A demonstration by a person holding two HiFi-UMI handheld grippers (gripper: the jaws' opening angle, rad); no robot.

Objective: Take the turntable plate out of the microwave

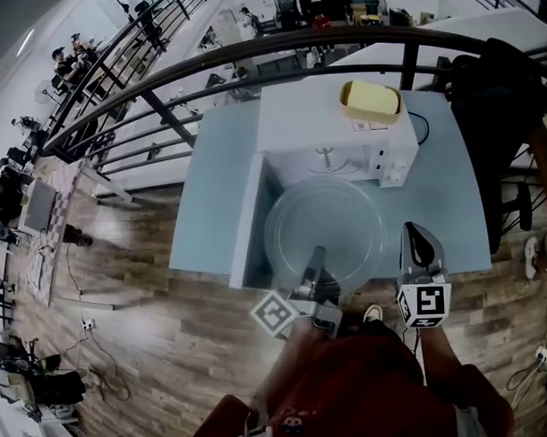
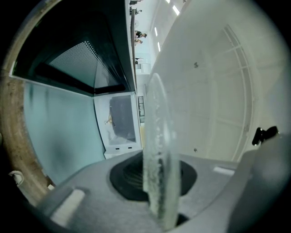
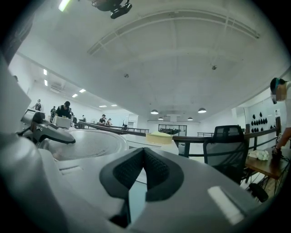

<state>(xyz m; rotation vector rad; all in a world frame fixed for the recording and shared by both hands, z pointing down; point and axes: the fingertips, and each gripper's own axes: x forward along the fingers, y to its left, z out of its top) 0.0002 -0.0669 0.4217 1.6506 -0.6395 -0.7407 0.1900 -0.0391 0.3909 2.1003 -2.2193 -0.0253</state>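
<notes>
Pale blue worktop [image 1: 443, 207] on a wooden floor [image 1: 152, 334], beside a dark railing [image 1: 250, 53]. Glass turntable plate [image 1: 323, 229] held before the open white microwave [image 1: 324, 122], rim pinched in the left gripper [image 1: 316, 258] fingers. Right gripper [image 1: 418, 230] alongside, fingers pressed together, empty

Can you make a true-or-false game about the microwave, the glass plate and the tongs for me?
1. The round clear glass plate sits inside the white microwave. False: it is out in front of the opening, and the left tongs pinch its rim.
2. The right tongs are shut and hold nothing. True.
3. A yellow rectangular pad lies on top of the microwave. True.
4. The microwave's door is closed. False: it stands swung open at the left side.
</notes>
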